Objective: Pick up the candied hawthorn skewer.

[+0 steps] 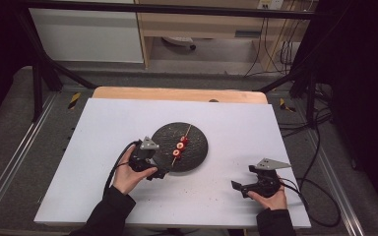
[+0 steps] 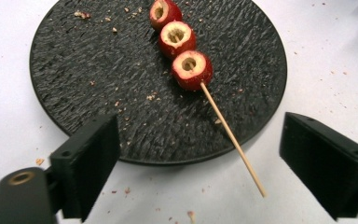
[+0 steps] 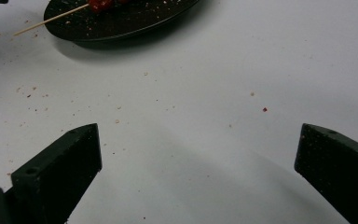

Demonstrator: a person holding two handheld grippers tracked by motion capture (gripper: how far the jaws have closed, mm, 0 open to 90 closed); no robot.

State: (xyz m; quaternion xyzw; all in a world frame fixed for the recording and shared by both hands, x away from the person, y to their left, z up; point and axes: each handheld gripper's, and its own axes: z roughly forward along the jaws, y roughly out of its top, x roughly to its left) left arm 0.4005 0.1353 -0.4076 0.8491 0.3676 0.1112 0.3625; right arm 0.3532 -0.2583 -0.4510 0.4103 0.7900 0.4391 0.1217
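Left gripper (image 2: 200, 163) — jaws apart, straddling the bare end of the fruit skewer (image 2: 189, 70) lying diagonally on the black plate (image 2: 98, 93), stick overhanging its rim; right gripper (image 1: 248, 186) open, well apart.

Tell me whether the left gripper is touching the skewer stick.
Apart. In the left gripper view, the bare end of the skewer stick lies between the open jaws of the left gripper, with white table visible on both sides of it.

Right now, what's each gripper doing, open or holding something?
Left gripper: open, holding nothing, skewer end between its jaws.
Right gripper: open, empty.
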